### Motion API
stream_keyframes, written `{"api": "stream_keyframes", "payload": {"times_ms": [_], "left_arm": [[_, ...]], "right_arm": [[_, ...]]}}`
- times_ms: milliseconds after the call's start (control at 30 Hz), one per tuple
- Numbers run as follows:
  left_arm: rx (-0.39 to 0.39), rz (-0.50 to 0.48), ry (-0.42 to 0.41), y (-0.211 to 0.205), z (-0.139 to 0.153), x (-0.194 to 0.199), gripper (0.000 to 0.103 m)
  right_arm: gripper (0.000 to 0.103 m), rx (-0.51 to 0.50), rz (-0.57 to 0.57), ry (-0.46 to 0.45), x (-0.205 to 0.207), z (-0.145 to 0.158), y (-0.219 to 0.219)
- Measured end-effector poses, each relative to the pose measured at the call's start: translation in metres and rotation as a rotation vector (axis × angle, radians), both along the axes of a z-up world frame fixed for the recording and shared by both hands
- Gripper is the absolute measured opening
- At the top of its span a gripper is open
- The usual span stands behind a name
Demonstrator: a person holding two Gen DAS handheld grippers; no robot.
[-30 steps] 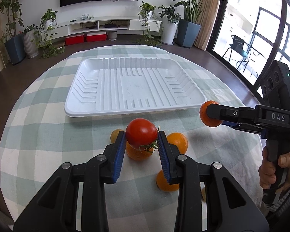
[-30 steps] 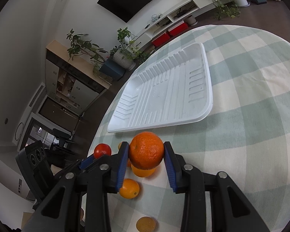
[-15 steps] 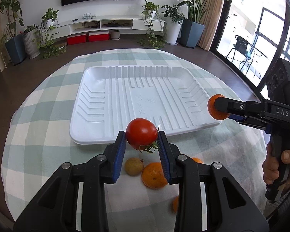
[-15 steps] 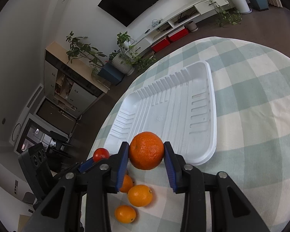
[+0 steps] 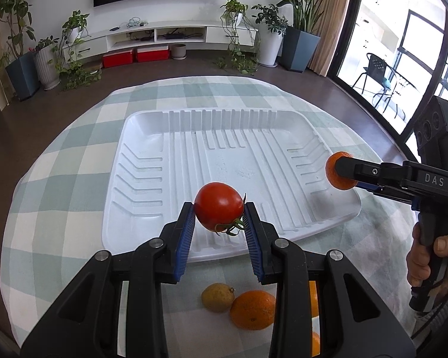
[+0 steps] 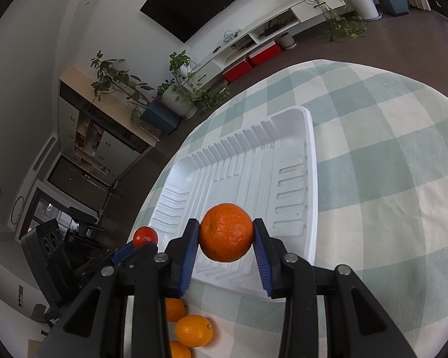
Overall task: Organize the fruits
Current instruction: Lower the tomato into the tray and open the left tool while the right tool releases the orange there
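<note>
My left gripper (image 5: 219,219) is shut on a red tomato (image 5: 218,205) and holds it above the near edge of the empty white ribbed tray (image 5: 170,125). My right gripper (image 6: 226,240) is shut on an orange (image 6: 225,236) above the tray's (image 6: 312,155) near right corner. The orange (image 5: 339,170) and right gripper show at the right of the left wrist view. The tomato (image 6: 145,236) shows at the left of the right wrist view. Loose fruit lies on the cloth in front of the tray: a yellowish fruit (image 5: 217,297) and several oranges (image 5: 253,309), (image 6: 193,330).
The round table carries a green and white checked cloth (image 5: 59,185). Beyond its far edge are brown floor, potted plants (image 5: 301,44), a white TV shelf (image 5: 164,32) and a glass door at the right.
Both grippers have moved forward from above the loose fruit to over the tray's near edge, each still holding its fruit. The loose fruit now lies below and behind the fingers.
</note>
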State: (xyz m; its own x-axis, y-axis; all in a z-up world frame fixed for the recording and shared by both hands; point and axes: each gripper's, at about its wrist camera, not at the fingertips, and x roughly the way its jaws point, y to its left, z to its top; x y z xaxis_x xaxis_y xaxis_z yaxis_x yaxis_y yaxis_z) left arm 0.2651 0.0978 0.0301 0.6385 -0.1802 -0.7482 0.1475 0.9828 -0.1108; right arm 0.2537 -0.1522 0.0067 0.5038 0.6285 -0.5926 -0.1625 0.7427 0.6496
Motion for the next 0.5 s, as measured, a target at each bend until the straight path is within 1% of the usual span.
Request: {"api": "stream_keyframes", "payload": {"times_ms": [500], "left_arm": [[-0.007,0.019,0.049,0.012,-0.026,0.027,0.031]], "right_arm": [[0.039,-0.128,0.015,0.008,0.018,-0.014,0.016]]}}
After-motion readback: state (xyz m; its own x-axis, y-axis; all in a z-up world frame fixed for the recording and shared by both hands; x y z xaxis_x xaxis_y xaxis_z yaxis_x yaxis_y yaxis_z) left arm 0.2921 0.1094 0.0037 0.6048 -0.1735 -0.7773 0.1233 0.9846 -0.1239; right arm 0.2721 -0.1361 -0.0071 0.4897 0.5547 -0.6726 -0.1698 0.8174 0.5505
